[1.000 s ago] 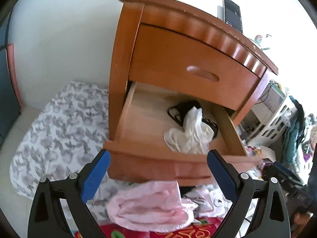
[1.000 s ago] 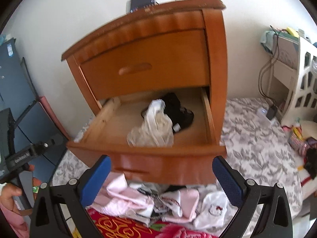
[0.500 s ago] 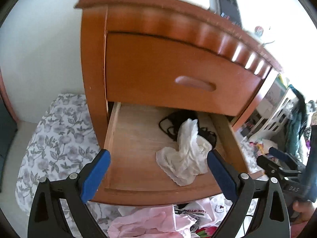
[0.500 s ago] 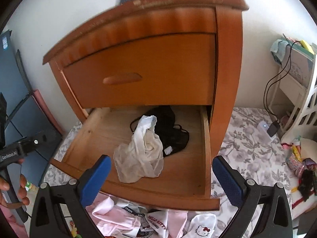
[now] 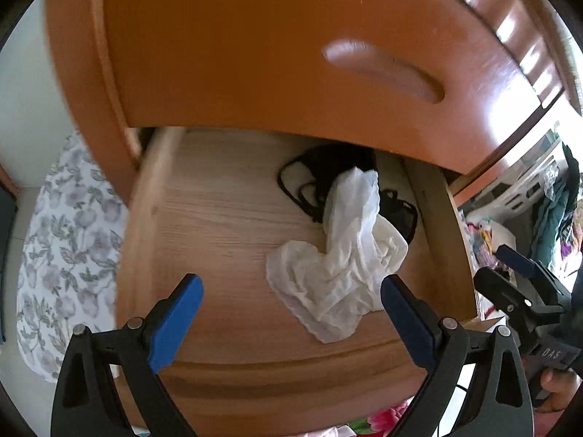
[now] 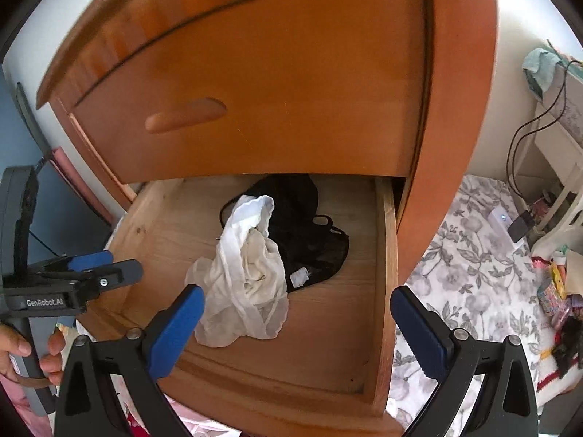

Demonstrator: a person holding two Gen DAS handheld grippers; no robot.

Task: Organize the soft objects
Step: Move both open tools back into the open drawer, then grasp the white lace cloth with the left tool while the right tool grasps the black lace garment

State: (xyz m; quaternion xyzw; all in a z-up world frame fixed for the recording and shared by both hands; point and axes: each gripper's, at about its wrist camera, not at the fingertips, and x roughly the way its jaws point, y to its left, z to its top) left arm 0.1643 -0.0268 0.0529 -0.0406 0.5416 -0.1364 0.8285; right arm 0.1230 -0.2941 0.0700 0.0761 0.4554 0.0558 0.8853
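A crumpled white garment [image 5: 346, 255] lies in the open lower drawer [image 5: 204, 240] of a wooden nightstand, partly on top of a black garment [image 5: 328, 167] at the drawer's back. Both also show in the right wrist view: the white one [image 6: 247, 273], the black one [image 6: 306, 225], the drawer [image 6: 382, 255]. My left gripper [image 5: 291, 317] is open and empty just above the drawer's front, left of the white garment. My right gripper [image 6: 297, 320] is open and empty over the drawer's front, with the white garment's near edge between its fingers.
The closed upper drawer [image 5: 291, 54] overhangs the back of the open one. A floral sheet [image 6: 473, 262] covers the surface on both sides. A white rack with cables [image 6: 546, 167] stands to the right. Pink and red fabrics [image 6: 153, 411] lie below the drawer front.
Both grippers have moved forward and closer to the open drawer, which now fills both views. The clothes pile below has nearly dropped out of sight. Both stay open.
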